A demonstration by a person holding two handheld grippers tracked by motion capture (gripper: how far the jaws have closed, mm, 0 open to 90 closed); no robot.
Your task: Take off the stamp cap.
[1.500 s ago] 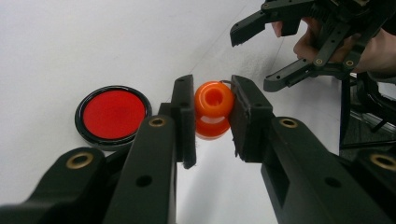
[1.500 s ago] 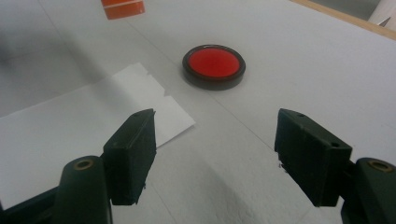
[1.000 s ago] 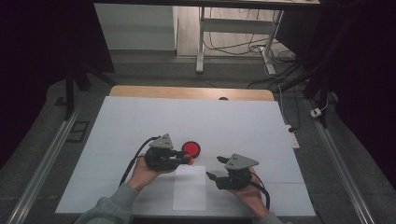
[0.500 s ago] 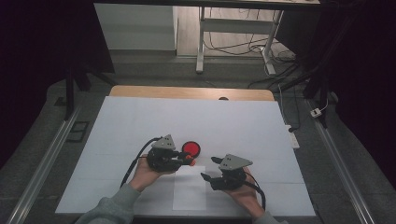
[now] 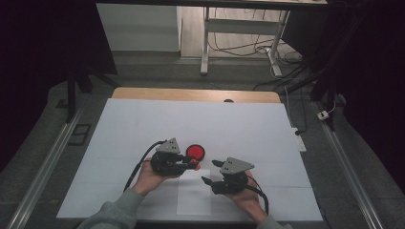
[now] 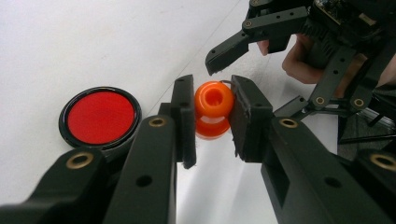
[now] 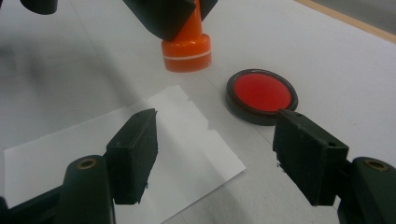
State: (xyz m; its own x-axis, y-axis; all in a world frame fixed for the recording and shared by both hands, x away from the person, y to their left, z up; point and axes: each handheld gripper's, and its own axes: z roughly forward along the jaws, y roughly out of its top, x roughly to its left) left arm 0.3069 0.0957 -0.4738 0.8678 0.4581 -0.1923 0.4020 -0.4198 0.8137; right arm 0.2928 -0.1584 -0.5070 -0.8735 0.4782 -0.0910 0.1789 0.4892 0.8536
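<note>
White sheet covers wooden table, bare wood strip showing along far edge. Grey floor around table, metal rails running along both sides. Beyond table, white desk frame stands on lit floor, loose cables tangled beneath. White power strip lies at table's right edge. Both flanks of room deep in shadow; light falls from centre rear.
</note>
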